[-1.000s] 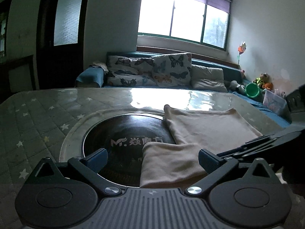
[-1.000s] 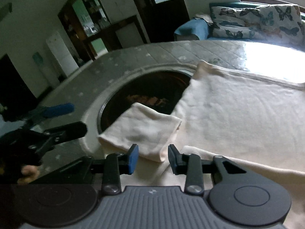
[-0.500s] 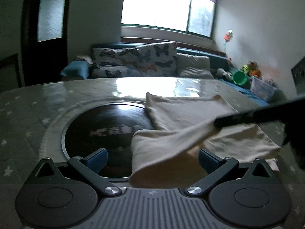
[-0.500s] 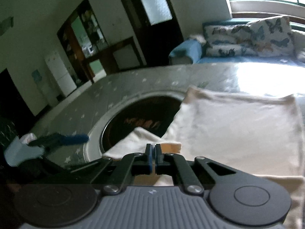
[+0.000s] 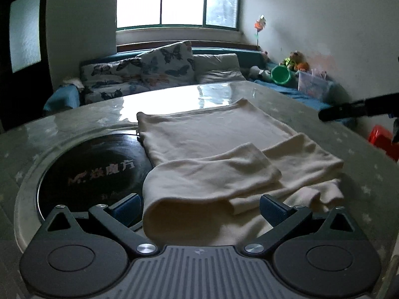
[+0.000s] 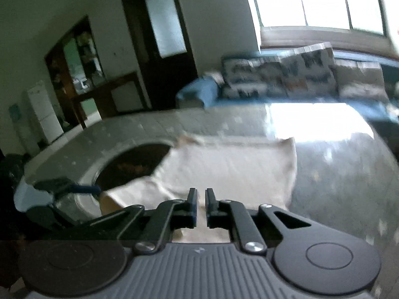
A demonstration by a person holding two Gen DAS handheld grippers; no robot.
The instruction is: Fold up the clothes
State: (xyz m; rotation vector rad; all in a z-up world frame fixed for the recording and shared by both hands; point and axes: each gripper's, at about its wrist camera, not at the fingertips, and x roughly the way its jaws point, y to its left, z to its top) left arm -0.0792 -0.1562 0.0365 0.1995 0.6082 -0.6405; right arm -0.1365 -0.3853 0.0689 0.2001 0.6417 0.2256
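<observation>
A cream garment (image 5: 212, 134) lies flat on the glass-topped table (image 5: 74, 124), partly over a dark round inset (image 5: 94, 172). Its sleeve (image 5: 212, 174) is folded across the body toward the right. My left gripper (image 5: 199, 206) stands wide open low over the garment's near fold, touching nothing. A finger of the right gripper (image 5: 354, 109) shows at the far right, above the table and clear of the cloth. In the blurred right wrist view, the right gripper (image 6: 201, 199) has a narrow gap as its jaws are opening, with no cloth between them, above the garment (image 6: 229, 167).
A blue sofa with butterfly cushions (image 5: 159, 69) runs behind the table under the window. Toys, a green bucket (image 5: 281, 74) and a clear box sit at the back right. A red object (image 5: 384, 142) is beside the table's right edge. A dark door (image 6: 162, 44) stands at the left.
The right gripper shut on the sleeve, carried it rightward over the garment's body, let it go and rose away to the right. The left gripper shifted sideways along the near edge.
</observation>
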